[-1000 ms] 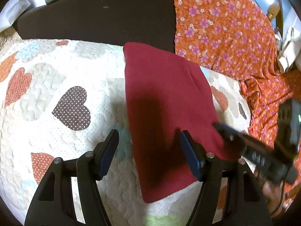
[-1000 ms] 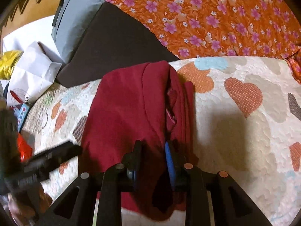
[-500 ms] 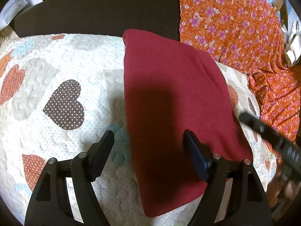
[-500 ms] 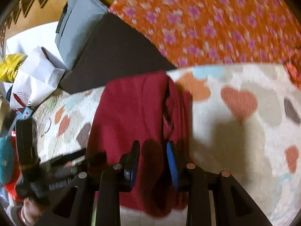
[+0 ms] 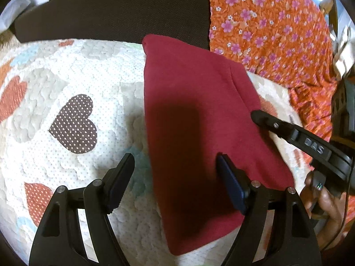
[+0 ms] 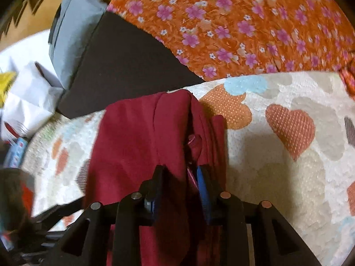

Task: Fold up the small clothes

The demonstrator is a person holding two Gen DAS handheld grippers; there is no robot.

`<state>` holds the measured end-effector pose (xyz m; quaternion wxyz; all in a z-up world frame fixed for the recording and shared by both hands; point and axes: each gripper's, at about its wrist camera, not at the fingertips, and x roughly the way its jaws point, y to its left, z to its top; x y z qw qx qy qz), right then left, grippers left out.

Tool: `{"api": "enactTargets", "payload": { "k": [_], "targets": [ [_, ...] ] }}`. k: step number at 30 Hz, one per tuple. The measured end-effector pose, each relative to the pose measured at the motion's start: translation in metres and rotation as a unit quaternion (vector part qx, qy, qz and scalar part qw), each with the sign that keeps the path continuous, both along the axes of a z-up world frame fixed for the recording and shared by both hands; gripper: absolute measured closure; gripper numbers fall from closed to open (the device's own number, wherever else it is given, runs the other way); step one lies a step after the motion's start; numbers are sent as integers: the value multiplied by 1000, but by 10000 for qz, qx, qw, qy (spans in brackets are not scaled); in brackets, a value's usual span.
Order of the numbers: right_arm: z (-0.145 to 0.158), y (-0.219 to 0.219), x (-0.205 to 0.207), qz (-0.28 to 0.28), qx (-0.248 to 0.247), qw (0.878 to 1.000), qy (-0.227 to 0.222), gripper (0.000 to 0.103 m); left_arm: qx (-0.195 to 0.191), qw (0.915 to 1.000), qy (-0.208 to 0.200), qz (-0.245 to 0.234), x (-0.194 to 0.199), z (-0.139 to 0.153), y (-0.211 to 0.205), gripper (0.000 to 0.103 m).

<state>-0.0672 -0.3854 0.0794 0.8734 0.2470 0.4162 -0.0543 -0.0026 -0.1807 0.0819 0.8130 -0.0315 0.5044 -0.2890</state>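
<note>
Here red garment [image 5: 195,133] spans left tongs [image 5: 175,166] (gaping); right tongs [image 6: 179,186] pinch edge.

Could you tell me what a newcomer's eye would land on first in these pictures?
First, the dark red garment, folded into a long strip on the heart-patterned quilt. Next, the orange flowered fabric behind it. The left gripper hovers open above the garment, while the right gripper straddles its bunched edge.
</note>
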Motion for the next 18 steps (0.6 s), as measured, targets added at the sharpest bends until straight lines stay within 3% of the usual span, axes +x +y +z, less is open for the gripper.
{"api": "enactTargets", "payload": {
  "k": [1, 2, 3, 8, 11, 13, 15, 17, 18],
  "targets": [
    [3, -2, -7, -20, 161, 9998, -128, 59, -120, 9999, 81, -5, 2, 2, 2, 25],
    [5, -4, -13, -30, 260, 9993, -273, 43, -340, 9993, 151, 7, 4, 5, 6, 25],
    [6, -6, -20, -52, 298, 9988, -374, 35, -502, 9986, 188, 45, 5, 7, 9, 25],
    [-12, -21, -26, -140, 370, 9991, -174, 33, -999, 9932, 545, 259, 21, 1, 21, 25],
    [-30, -34, -21, -51, 1064, 9938, -312, 31, -1072, 9909, 804, 158, 27, -13, 15, 25],
    [-44, -40, -13, -95, 1420, 9895, -265, 20, -1112, 9880, 1076, -10, 30, -27, 7, 22],
    [-58, -43, -6, -166, 1760, 9840, -239, 7, -1225, 9870, 1045, 8, 29, -32, 5, 18],
    [-57, -38, -4, -116, 1664, 9853, -363, 12, -1184, 9887, 913, -67, 27, -29, 2, 18],
    [-55, -33, -2, 33, 1604, 9865, -338, 34, -1180, 9886, 909, -197, 25, -28, 1, 18]
  ]
}}
